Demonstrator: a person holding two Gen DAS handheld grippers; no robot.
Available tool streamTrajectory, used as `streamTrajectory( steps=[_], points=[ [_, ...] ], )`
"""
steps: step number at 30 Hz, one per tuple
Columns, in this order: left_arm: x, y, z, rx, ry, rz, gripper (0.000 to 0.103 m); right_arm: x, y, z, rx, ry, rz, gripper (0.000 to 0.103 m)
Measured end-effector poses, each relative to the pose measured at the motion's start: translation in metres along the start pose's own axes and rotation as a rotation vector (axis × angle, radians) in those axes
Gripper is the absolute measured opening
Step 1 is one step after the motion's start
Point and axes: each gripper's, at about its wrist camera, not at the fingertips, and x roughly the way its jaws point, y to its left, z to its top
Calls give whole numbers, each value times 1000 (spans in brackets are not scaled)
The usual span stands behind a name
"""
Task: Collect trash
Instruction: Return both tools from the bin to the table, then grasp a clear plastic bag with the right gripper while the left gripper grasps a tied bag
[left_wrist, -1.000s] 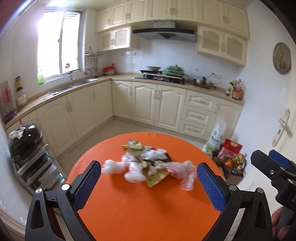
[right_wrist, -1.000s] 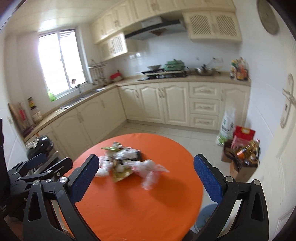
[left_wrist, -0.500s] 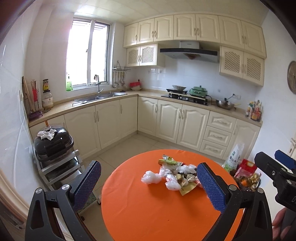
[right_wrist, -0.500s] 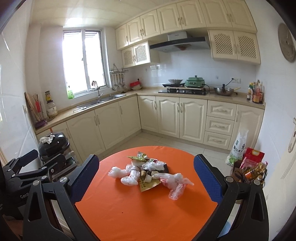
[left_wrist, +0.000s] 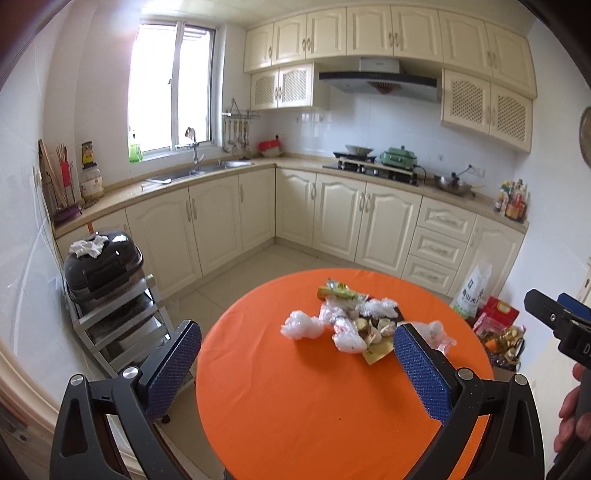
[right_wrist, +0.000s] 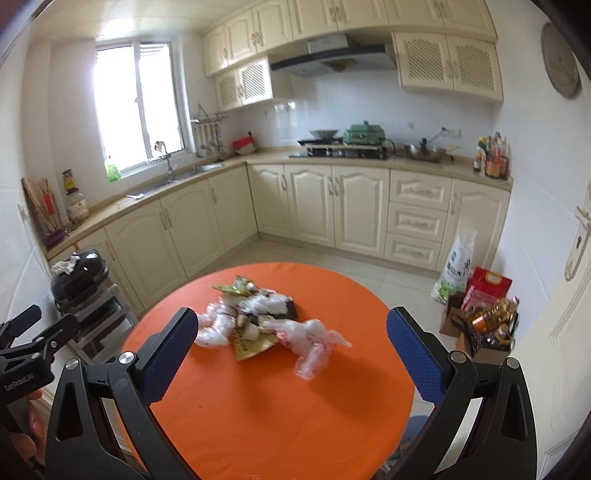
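A round orange worktop (left_wrist: 295, 406) stands in the middle of a cream-coloured kitchen, and the trash pile (left_wrist: 354, 317) lies on its far half, a little right of centre as seen from the left side. The pile is a loose heap: crumpled clear plastic wrap (left_wrist: 301, 326) sits at its left edge, a green snack wrapper (left_wrist: 338, 291) at the back, a flat gold packet (left_wrist: 376, 347) at the front, and another twist of clear plastic (right_wrist: 314, 339) trails off to the right. Something dark sits under the heap, perhaps a small tray, though the right wrist view is too blurred to be sure.

The left gripper (left_wrist: 295, 365) hovers over the near left part of the worktop with its blue-padded fingers (left_wrist: 173, 365) spread wide, pinching nothing; its right pad overlaps the right end of the pile in the view but stays in the air. The right gripper (right_wrist: 291, 362) is also spread wide and empty, held above the near edge of the worktop with the trash between and beyond its pads. Neither touches the pile.

To the left of the worktop, a black lidded appliance (left_wrist: 101, 269) with a white rag on top sits on a metal rack. Bags and bottles (right_wrist: 480, 306) crowd the floor on the right, by the door.
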Motion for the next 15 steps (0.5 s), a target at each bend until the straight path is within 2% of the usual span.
streamTrajectory(
  steps=[4,9,15],
  points=[
    [47,-4,17,8,81,-16,102,41,-19,-15,5,100,-37,103],
    [117,-15,33,30,201,-27,102,105,-27,-46,-1,253,-44,103],
    [184,-18,55,36,283,-35,102,176,-24,-63,-33,364,-41,103]
  ],
)
